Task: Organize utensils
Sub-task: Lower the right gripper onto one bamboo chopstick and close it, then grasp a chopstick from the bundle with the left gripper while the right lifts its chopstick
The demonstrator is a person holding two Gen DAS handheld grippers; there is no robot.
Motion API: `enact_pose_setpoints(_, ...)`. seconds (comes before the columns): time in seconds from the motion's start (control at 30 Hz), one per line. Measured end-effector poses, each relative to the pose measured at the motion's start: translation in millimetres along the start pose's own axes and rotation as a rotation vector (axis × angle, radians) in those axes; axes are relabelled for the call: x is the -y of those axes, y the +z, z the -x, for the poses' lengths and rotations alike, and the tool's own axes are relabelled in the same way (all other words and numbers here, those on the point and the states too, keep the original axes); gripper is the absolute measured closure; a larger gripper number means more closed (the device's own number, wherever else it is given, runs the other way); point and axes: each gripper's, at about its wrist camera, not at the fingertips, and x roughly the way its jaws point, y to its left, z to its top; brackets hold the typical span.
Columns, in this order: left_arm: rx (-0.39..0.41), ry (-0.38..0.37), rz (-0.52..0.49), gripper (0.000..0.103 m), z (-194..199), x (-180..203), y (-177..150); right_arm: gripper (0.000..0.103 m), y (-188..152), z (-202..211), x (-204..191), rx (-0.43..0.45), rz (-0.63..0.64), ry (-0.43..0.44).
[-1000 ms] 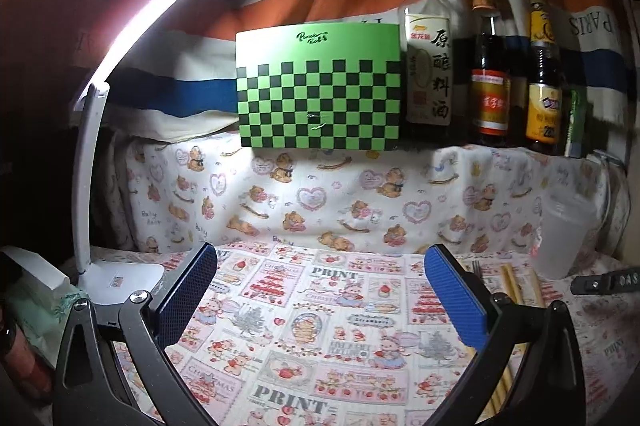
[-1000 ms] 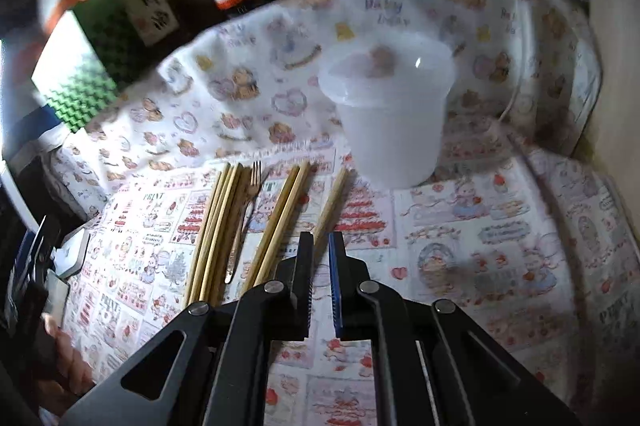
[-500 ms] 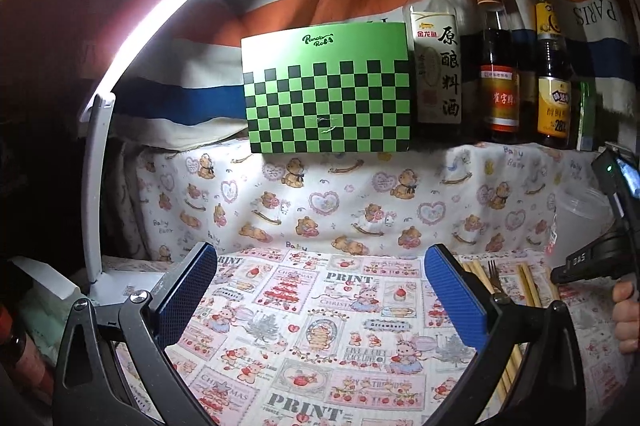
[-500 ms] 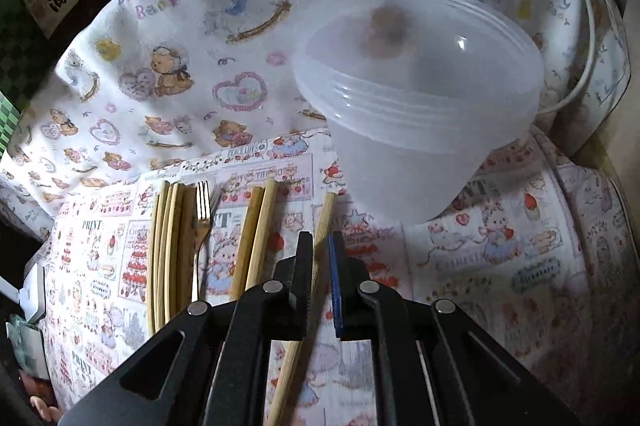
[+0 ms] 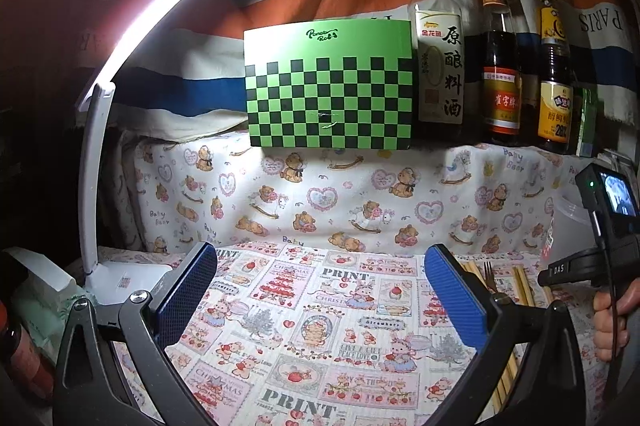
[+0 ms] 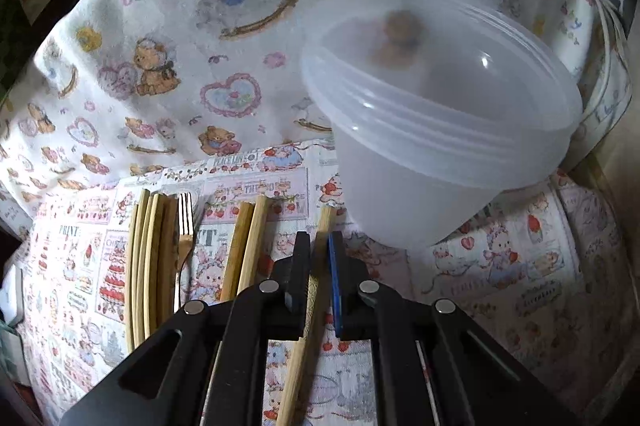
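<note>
**Right jaws nearly together over a lone chopstick; left jaws wide apart**

Nearest in the right wrist view: right gripper [image 6: 319, 268], jaws almost together, a single chopstick [image 6: 325, 222] running through the narrow gap. Whether the pads press on it cannot be told. Just left of it on the patterned cloth [image 6: 500, 266]: a pair of chopsticks [image 6: 248, 238], then a fork [image 6: 185, 226], then a bundle of chopsticks [image 6: 148, 246], all lying roughly parallel. Beyond the lone stick, just right: translucent plastic container [image 6: 432, 146], upright, lid on.

Left wrist view: left gripper [image 5: 320, 298], jaws wide apart, nothing between them, above the desk cloth. A hand [image 5: 612, 322] at right edge. Farther back: green checkerboard [image 5: 328, 90], three bottles [image 5: 500, 66], lamp [image 5: 96, 166].
</note>
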Motion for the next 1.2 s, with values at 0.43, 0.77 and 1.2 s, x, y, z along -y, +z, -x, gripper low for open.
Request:
enact_pose_setpoints(0.43, -0.277, -0.17, 0.038, 0.02, -30.1, 21.3, -0.7, 0.095, -0.6, 30.9, 2.1, 0.114, -0.037, 0.174)
enact_pose_setpoints(0.77, -0.55, -0.385, 0.052, 0.067, -75.3, 85.6, 46.6, 0.095, 27.5, 122.4, -3.2, 0.277, 0.068, 0.282)
enact_pose_setpoints(1.2, -0.737, -0.329, -0.145, 0.085, -147.5, 168.5, 22.8, 0.095, 49.7, 203.0, 31.2, 0.498, 0.124, 0.247)
